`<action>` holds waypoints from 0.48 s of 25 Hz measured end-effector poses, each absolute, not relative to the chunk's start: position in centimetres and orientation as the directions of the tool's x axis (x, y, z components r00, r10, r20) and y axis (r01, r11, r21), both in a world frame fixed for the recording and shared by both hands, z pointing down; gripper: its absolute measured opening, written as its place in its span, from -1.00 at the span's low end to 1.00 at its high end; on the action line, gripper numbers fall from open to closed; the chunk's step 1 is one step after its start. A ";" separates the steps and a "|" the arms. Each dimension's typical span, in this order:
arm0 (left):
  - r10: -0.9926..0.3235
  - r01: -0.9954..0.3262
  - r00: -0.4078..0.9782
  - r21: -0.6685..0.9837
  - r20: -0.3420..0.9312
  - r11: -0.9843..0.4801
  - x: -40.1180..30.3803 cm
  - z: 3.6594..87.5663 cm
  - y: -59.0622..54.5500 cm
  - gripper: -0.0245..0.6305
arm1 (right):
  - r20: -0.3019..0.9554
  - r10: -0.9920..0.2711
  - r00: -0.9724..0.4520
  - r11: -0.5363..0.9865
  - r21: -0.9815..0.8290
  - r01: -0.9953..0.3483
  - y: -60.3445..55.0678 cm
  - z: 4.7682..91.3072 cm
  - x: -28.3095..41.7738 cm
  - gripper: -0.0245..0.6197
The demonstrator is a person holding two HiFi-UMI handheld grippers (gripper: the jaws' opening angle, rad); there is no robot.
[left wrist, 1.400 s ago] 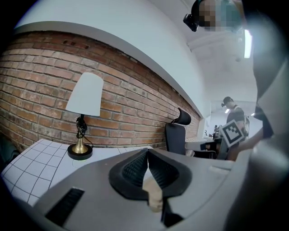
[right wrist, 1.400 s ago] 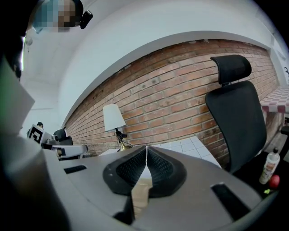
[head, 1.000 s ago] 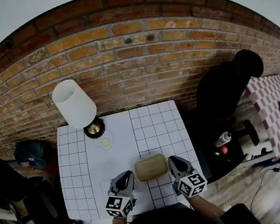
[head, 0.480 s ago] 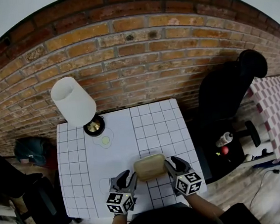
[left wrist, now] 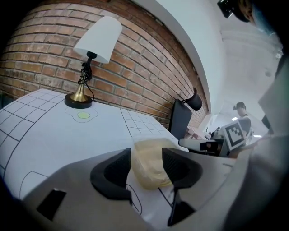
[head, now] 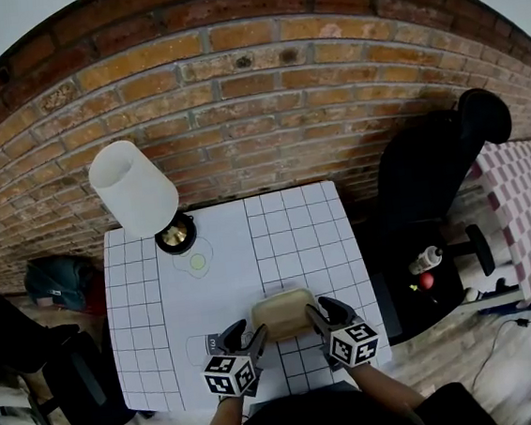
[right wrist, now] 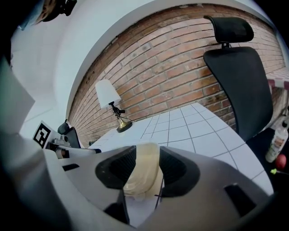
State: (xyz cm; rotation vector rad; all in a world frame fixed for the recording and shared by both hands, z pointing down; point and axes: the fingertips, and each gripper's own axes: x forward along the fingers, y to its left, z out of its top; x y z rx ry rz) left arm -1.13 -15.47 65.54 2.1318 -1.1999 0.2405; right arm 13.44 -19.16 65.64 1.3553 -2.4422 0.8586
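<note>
A pale beige translucent container (head: 284, 312) lies near the front edge of the white gridded table (head: 218, 297). My left gripper (head: 248, 333) is at its left end and my right gripper (head: 314, 313) at its right end. In the left gripper view the container (left wrist: 146, 153) fills the gap of the left gripper (left wrist: 146, 164), touching both black pads. The right gripper view shows the same: the container (right wrist: 143, 162) sits pressed between the pads of the right gripper (right wrist: 146, 168). Each gripper's far side of the container is hidden.
A lamp (head: 136, 187) with a white shade and brass base stands at the table's back left, with a green dot (head: 196, 260) in a drawn outline beside it. A black office chair (head: 431, 171) stands to the right, with a bottle (head: 423, 261) and a red ball (head: 426, 281) on the floor. A brick wall runs behind.
Both grippers have moved in from beside the container and lower toward the table. Their jaws, shut together before, now stand apart with the container's ends between them.
</note>
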 end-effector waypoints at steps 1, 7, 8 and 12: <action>-0.688 -0.811 0.562 0.468 0.459 -0.351 -1.1 65.7 -15.5 -0.28 | 0.454 -0.701 -0.551 0.403 -0.386 -0.830 -19.1 65.8 13.4 -0.49; -0.682 -0.806 0.563 0.492 0.467 -0.329 -1.1 66.4 -15.6 -0.28 | 0.459 -0.699 -0.549 0.389 -0.399 -0.830 -18.7 66.1 13.4 -0.49; -0.681 -0.805 0.564 0.497 0.468 -0.324 -1.2 66.5 -15.6 -0.28 | 0.457 -0.701 -0.548 0.386 -0.403 -0.830 -18.7 66.1 13.4 -0.49; -0.669 -0.791 0.579 0.521 0.466 -0.321 -0.9 66.8 -15.4 -0.28 | 0.453 -0.707 -0.544 0.384 -0.400 -0.832 -18.5 66.1 13.4 -0.49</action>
